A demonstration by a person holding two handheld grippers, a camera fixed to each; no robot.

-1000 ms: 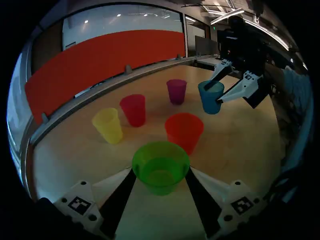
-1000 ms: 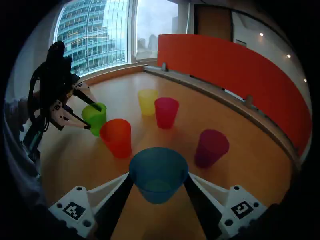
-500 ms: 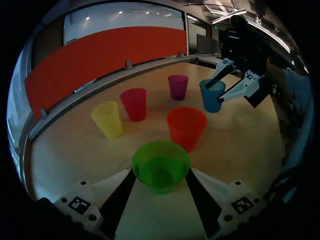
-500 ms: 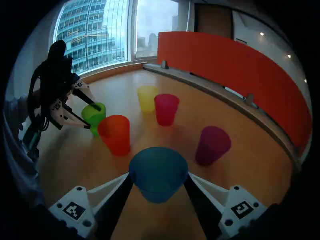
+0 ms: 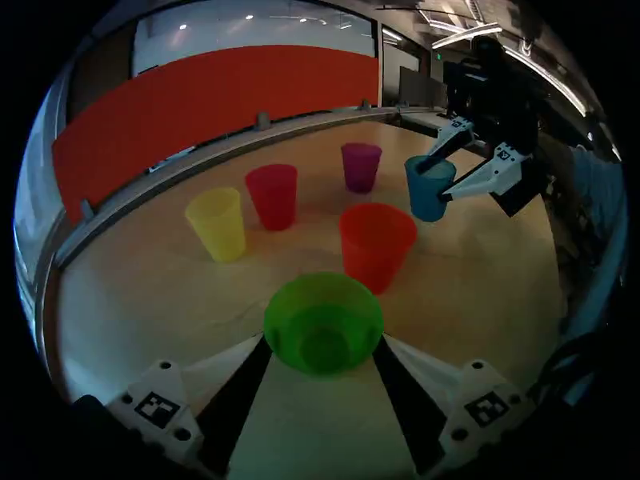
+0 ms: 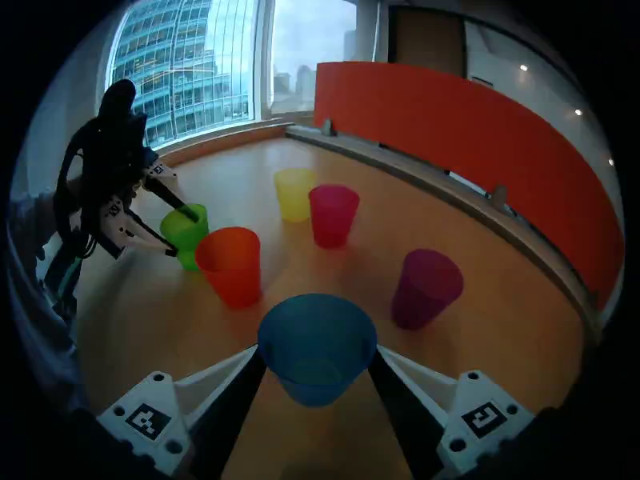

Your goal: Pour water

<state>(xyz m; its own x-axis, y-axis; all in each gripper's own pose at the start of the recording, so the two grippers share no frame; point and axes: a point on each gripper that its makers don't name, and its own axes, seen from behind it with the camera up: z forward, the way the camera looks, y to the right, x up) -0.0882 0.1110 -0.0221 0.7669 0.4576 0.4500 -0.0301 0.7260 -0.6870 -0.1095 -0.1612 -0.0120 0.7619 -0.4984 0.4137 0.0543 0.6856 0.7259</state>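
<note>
The left gripper (image 5: 322, 342) pinched a green cup (image 5: 323, 316) between both fingers, just in front of an orange cup (image 5: 376, 244) that stood on the wooden table (image 5: 144, 320). The right gripper (image 6: 317, 352) likewise clamped a blue cup (image 6: 317, 340), with a purple cup (image 6: 426, 286) near it. A yellow cup (image 5: 216, 224) and a red cup (image 5: 273, 194) stood side by side farther back. Whether either gripped cup held water could not be told.
</note>
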